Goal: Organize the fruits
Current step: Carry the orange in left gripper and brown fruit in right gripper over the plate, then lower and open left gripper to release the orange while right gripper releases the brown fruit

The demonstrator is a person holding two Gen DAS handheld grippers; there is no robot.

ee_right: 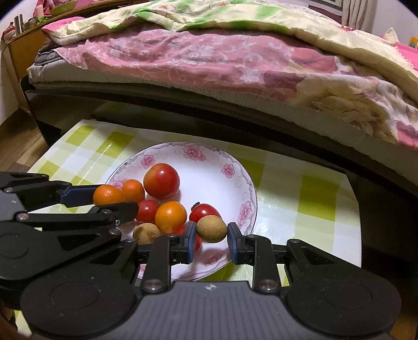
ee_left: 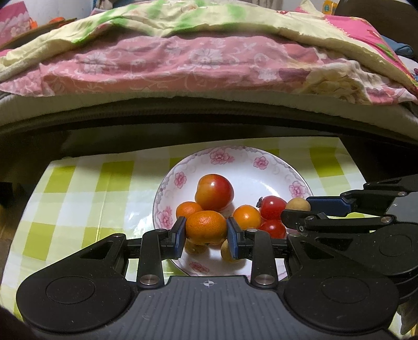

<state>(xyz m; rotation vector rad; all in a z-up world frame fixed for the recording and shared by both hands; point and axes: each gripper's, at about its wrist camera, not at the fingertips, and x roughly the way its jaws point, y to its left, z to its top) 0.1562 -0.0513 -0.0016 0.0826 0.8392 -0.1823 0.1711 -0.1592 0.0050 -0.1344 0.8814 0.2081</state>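
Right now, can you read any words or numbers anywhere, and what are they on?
No readable words or numbers.
Yellow box behind the bed: blue mark, too blurred to read.
Each gripper body bears only a small cross-shaped symbol.
Plate: pink flowers only.

The plate [ee_left: 263, 180] looks like glazed ceramic, glossy white with printed pink flowers. The table cover [ee_right: 300, 204] is a shiny checked plastic sheet. The mandarin [ee_left: 205, 227] has dimpled, faintly shiny peel; the tomato [ee_right: 162, 180] is smooth and glossy; the longan [ee_right: 211, 229] is matt and rough. The bedding [ee_left: 183, 62] is soft printed cloth.
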